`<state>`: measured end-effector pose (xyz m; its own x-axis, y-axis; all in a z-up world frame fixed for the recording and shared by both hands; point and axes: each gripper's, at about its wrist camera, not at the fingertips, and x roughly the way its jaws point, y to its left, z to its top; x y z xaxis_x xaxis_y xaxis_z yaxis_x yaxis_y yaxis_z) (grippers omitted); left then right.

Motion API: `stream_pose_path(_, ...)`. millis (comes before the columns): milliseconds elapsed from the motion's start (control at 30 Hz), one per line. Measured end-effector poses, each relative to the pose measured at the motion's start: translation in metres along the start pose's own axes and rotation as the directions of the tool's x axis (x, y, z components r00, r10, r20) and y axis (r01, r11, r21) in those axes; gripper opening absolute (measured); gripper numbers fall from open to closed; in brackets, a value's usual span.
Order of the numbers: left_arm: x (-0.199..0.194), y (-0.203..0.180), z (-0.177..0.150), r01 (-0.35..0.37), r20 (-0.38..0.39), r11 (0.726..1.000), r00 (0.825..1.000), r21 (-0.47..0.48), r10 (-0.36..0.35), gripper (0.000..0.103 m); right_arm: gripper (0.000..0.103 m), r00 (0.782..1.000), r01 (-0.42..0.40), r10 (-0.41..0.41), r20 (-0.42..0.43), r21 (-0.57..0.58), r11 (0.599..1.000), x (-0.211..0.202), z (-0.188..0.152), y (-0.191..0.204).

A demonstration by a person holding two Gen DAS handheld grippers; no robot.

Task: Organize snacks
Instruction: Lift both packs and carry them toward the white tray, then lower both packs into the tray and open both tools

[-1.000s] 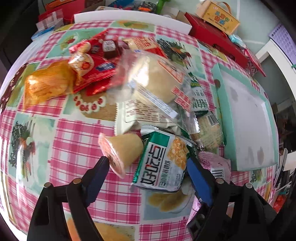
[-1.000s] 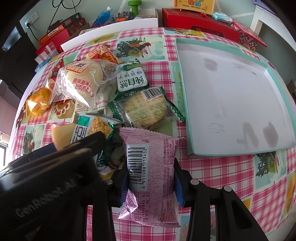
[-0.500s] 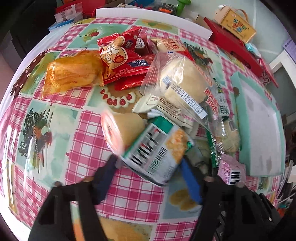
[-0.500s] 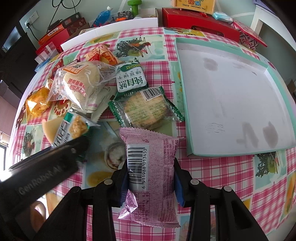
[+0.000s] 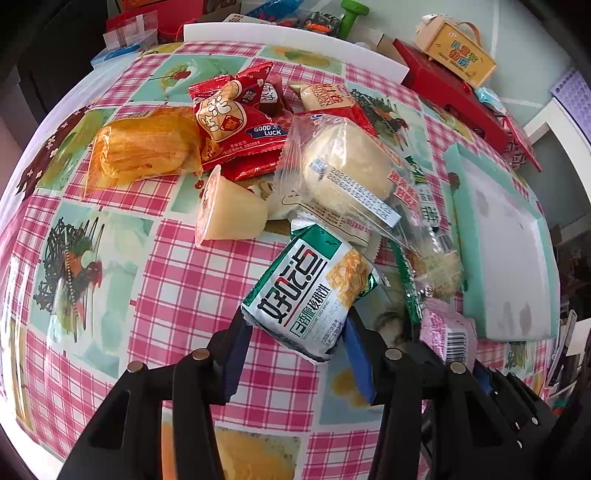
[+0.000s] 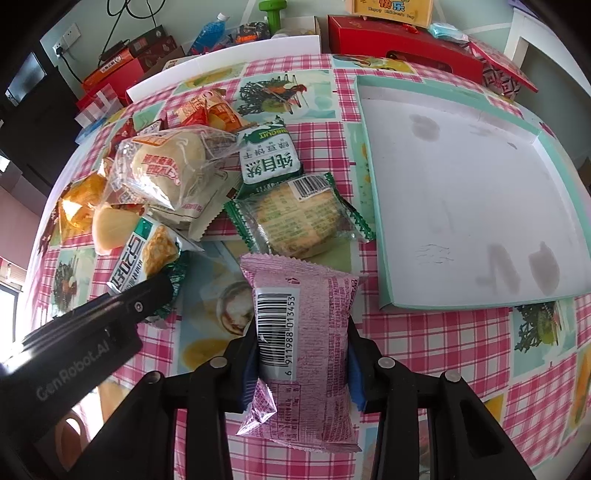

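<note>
Your left gripper [image 5: 295, 334] has its jaws closing on the green-and-white cracker pack [image 5: 309, 291], blue pads pressing both flanks of its lower end; the pack tilts up and away from the tips, printed with large Chinese characters and a corner picture of golden crackers. Your right gripper [image 6: 301, 354] is clamped on the pink packet [image 6: 301, 325], which stands lengthwise between the pads with its back to you: a white barcode panel reads 6 911988 013453 beside fine pink print too small to read.

Ahead of the left tips, on the pink checked tablecloth [image 5: 177, 280], a jelly cup [image 5: 229, 212] lies on its side. Beyond it sit a clear-wrapped bun [image 5: 345, 171] with a white date sticker, a red peanut pouch [image 5: 236, 122] marked "GOOD LUCK", and an orange-wrapped cake [image 5: 142, 151] farther left.

Just ahead of the right tips lies a green-edged biscuit pack [image 6: 299, 218], barcode side up, and beyond it a green sachet [image 6: 267, 157] with "BISCUIT" printed upside down to you. The left tool's black arm, marked "GenRobot.AI", crosses to the left of your right tips. To their right and forward lies the mint-rimmed tray [image 6: 373, 206], its white floor bearing only grey smudges. At the far edge stands a yellow gift box [image 6: 388, 9] reading "Happy Children's Day".
</note>
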<state>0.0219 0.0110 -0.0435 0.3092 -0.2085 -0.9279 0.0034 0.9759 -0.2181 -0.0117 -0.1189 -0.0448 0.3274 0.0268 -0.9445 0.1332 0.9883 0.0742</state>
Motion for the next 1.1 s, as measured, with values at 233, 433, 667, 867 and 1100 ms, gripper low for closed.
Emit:
stream_pose_path(233, -0.028, 0.006, -0.012, 0.004, 0.056, 1.0, 0.998, -0.01, -0.004, 0.051, 0.041, 0.997, -0.052, 0.052, 0.049, 0.011, 0.999, -0.018, -0.002, -0.004)
stream_pose_path(433, -0.064, -0.003, -0.01, 0.001, 0.142, 1.0, 0.99, 0.018, -0.004, 0.051, 0.041, 0.988, -0.082, 0.075, 0.133, 0.041, 0.996, -0.044, 0.001, -0.015)
stream_pose_path(667, -0.075, -0.044, 0.01, 0.03, 0.163, 0.996, 0.986, 0.086, -0.044, 0.051, 0.041, 0.982, -0.036, 0.013, 0.187, 0.12, 0.992, -0.057, 0.026, -0.04)
stream_pose_path(867, -0.064, -0.091, 0.035, 0.077, 0.158, 0.985, 0.982, 0.157, -0.102, 0.051, 0.041, 0.979, 0.04, -0.087, 0.186, 0.244, 0.969, -0.054, 0.056, -0.086)
stream_pose_path(1100, -0.029, -0.138, 0.064, 0.111, 0.128, 0.971, 0.982, 0.214, -0.14, 0.051, 0.041, 0.971, 0.122, -0.184, 0.151, 0.345, 0.931, -0.035, 0.085, -0.134)
